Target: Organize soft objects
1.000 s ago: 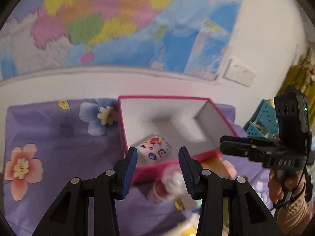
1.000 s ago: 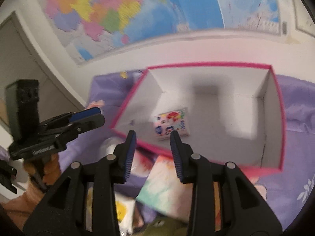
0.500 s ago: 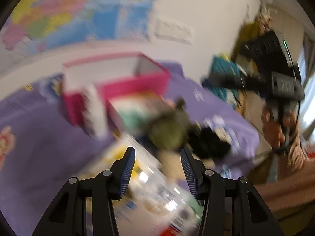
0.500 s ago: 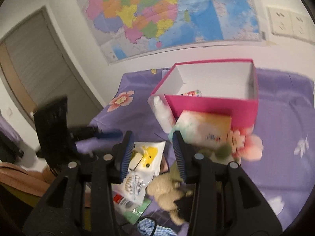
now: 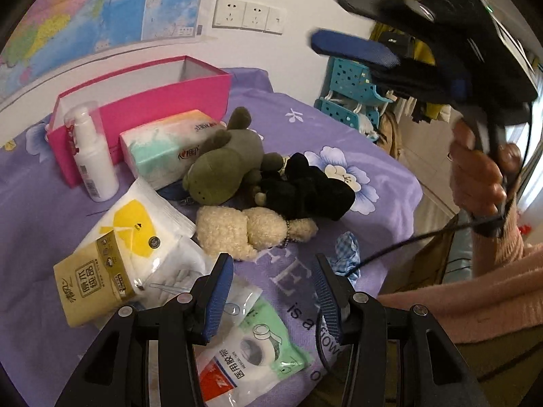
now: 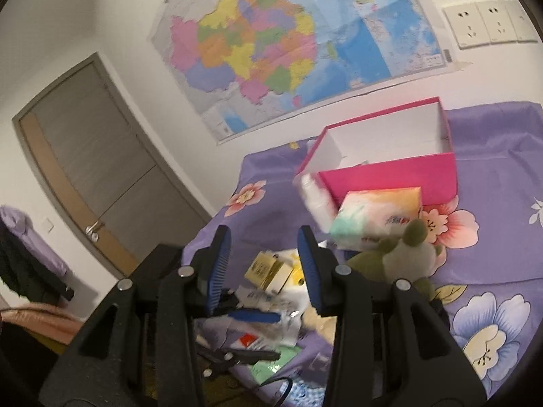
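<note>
Left wrist view: left gripper hangs over purple flowered bed cover, jaws partly apart, nothing between the pads. Just ahead of the tips lies the cream plush, slightly L of centre line. Beyond it, touching, black plush; green plush further ahead and to the L, leaning on tissue pack. Pink box furthest ahead-L, open top, white pump bottle standing against its near corner. Under and L of the L finger: yellow-print wipes pack, gold tissue packet, tape bag w/ green label. Blue checked cloth just R of the R finger.

Right gripper up high at far R, held by a hand w/ pink sleeve; jaws partly apart, empty, blurred.

Right wrist view: right gripper well above bed, nothing between pads. Green plush lies just R of its R finger; pink box ahead-R. Left gripper's blue pad seen below, between the fingers.
</note>
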A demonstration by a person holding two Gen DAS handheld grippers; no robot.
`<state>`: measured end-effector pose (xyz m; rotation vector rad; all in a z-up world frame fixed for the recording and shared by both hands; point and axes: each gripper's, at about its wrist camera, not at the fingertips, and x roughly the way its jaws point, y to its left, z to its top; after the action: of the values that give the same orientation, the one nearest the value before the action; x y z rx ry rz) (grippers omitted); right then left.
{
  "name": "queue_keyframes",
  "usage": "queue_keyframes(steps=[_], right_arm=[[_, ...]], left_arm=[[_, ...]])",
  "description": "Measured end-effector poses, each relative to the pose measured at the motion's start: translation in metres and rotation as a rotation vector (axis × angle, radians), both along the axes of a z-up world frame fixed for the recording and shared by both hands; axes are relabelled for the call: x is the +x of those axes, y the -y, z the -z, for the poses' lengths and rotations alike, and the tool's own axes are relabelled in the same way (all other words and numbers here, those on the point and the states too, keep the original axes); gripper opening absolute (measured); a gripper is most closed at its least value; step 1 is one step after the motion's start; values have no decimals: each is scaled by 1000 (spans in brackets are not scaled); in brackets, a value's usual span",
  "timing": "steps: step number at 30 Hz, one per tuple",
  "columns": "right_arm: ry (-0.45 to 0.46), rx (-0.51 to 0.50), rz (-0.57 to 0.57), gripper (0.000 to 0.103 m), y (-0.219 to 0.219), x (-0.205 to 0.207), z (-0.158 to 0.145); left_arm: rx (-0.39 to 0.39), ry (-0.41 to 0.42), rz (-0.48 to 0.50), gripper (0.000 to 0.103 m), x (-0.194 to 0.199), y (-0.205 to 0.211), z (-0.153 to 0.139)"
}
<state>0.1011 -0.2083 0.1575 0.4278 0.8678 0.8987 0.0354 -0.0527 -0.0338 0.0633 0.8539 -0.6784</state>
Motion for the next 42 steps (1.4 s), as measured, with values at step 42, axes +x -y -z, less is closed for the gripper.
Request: queue_keyframes(steps=[42], right_arm=[[83, -166, -31, 7, -17, 4, 27]], left_arm=[[-84, 65, 37, 34, 52, 17, -45]])
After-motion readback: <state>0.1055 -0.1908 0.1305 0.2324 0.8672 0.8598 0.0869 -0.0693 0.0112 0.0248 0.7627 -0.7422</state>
